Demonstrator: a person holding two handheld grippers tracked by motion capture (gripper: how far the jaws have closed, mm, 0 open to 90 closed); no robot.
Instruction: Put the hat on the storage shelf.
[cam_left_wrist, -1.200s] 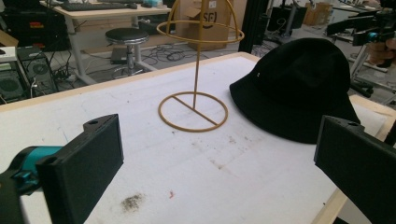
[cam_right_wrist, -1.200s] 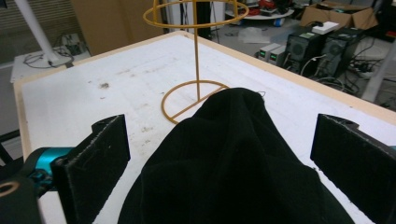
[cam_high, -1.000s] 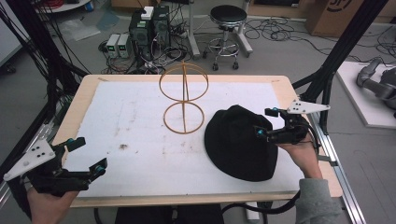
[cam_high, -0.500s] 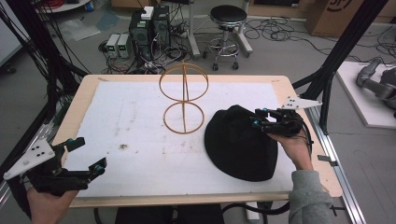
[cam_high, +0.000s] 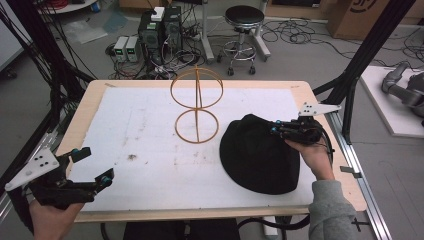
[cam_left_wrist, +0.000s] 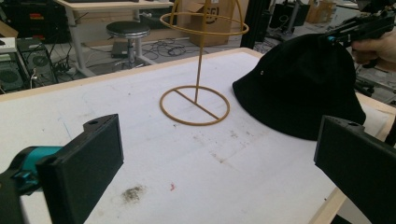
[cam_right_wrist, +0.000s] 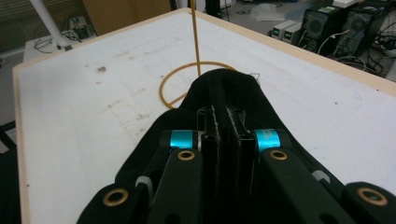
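Two grippers going here, one in each hand, and the right one is doing all the work. My right gripper (cam_high: 278, 128) has just been closing and is now clamped on a pinch of fabric at the top of the black hat (cam_high: 260, 157); in the right gripper view the jaws are pressed together with a fold of the cloth squeezed between them (cam_right_wrist: 223, 122).

The hat sits on the right half of the table, slumped flat with its brim spread toward my edge. The bit that matters is the gold wire hat stand (cam_high: 196, 105): it's just beside the hat, to the left and a little farther back from where I'm gripping. Its post runs straight up, a ring at the base and a round hoop frame on top, so I reckon the hat has to go up and over, then come down along that vertical line.

The right hand is much the nearer one. My left gripper (cam_high: 92, 165) hovers well apart at the near left corner, jaws wide with nothing in them.

The surface is a white mat (cam_high: 130, 125) with a few smudges, on a wooden tabletop. Behind it there's a stool (cam_high: 244, 17), computer boxes and loads of cables on the floor.
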